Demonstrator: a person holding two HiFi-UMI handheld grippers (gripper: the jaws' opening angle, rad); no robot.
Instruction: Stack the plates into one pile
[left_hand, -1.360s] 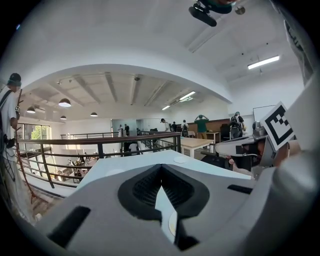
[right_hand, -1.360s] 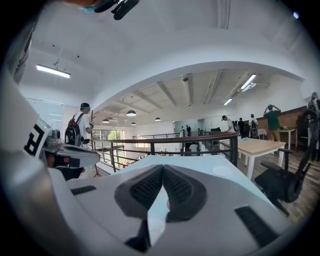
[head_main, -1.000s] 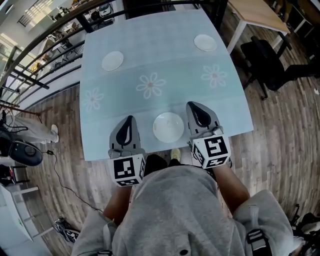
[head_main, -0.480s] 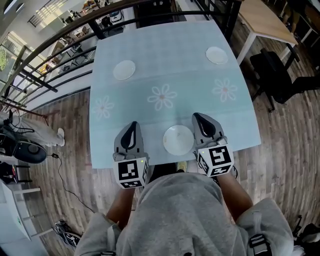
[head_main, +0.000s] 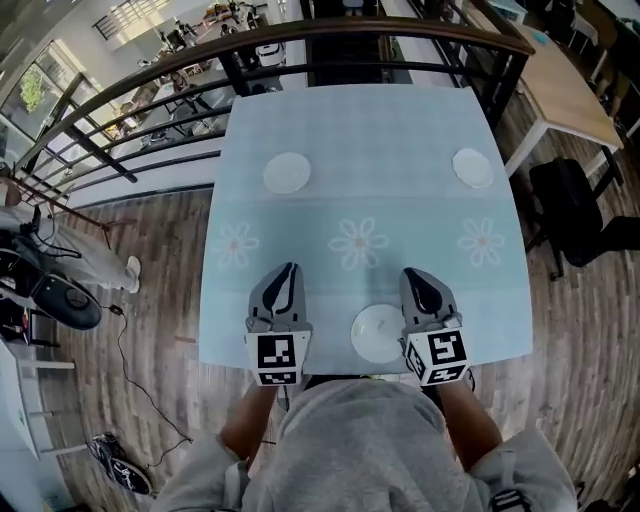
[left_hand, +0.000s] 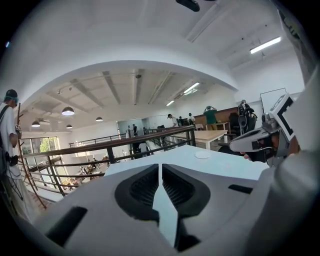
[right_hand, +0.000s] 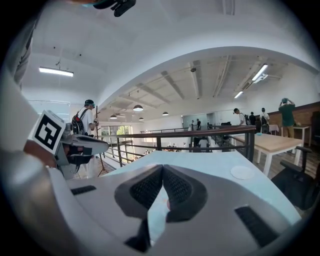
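A table (head_main: 500, 300) with a pale blue top, printed with daisies, is seen from above, and three white plates are spread on it, not stacked. The near plate (head_main: 378, 333) is placed close to the near edge, between the two grippers. The far left plate (head_main: 287, 172) and the far right plate (head_main: 472, 167) are placed near the far corners, well apart from each other and from the near plate. The left gripper (head_main: 290, 270) is held over the near part of the table, to the left of the near plate and apart from it. Its fingers (left_hand: 142, 187) are closed tip against tip, and nothing is held between them. The right gripper (head_main: 414, 275) is held just beside the right rim of the near plate; whether the rim is touched cannot be told. Its fingers (right_hand: 147, 189) are also pressed together at the tips, and nothing is gripped. Both grippers are pointed toward the far edge of the table. A dark railing (head_main: 400, 30) is seen behind the table, and a wooden floor (head_main: 170, 260) around it.
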